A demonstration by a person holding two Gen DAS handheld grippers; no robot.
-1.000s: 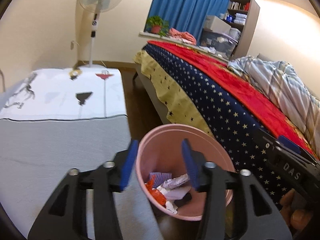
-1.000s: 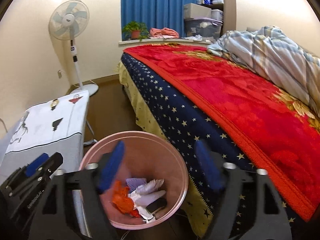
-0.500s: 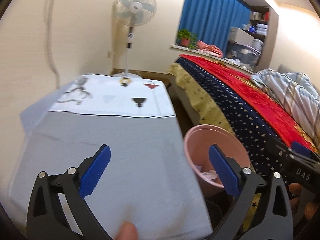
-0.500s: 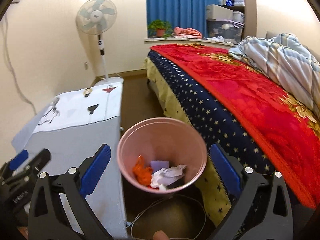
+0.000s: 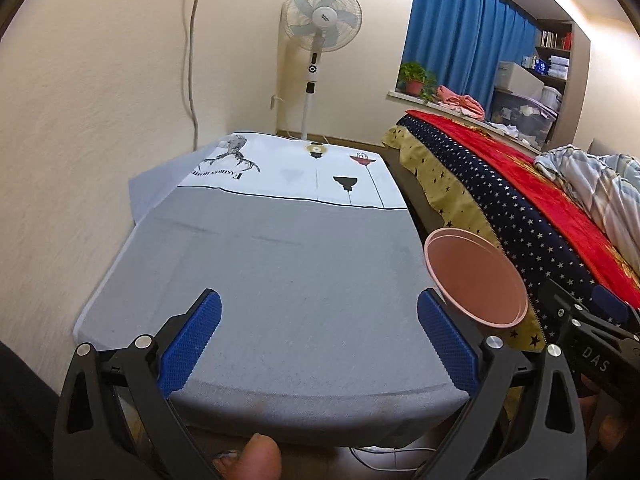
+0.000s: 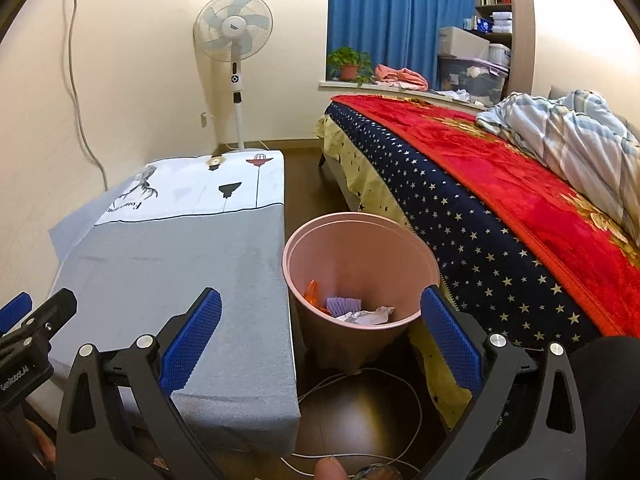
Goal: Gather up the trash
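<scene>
Standing on the dark floor between the cloth-covered table [image 6: 192,280] and the bed [image 6: 500,208], the pink trash bin [image 6: 400,240] is seen upright and open at the top. Inside it, crumpled trash is gathered at the bottom: an orange piece [image 6: 312,294], a purple piece [image 6: 342,304] and a white crumpled paper [image 6: 368,316]. The bin's rim is just beside the table's edge on one side and close to the starred blue bedspread [image 6: 480,240] on the other. A thin white cable [image 6: 412,396] is laid in a loop on the floor in front of the bin.

The right gripper [image 6: 320,334] is held with its blue-padded fingers spread wide, and nothing is pinched between them; the bin is framed in the gap but is not touched. The left gripper [image 5: 318,340] is likewise spread fully apart with nothing between its pads, and it is pointed over the grey part of the table's cloth [image 5: 280,280]. From the left wrist view only the upper rim and inner wall of the bin [image 5: 476,276] are seen, beyond the table's right edge, so its contents are hidden there.

A standing fan [image 6: 236,32] is placed against the far wall, and blue curtains [image 6: 392,16] are hung behind a potted plant [image 6: 350,64] on the sill. A striped quilt [image 6: 568,132] is bunched on the red blanket [image 6: 500,160].
</scene>
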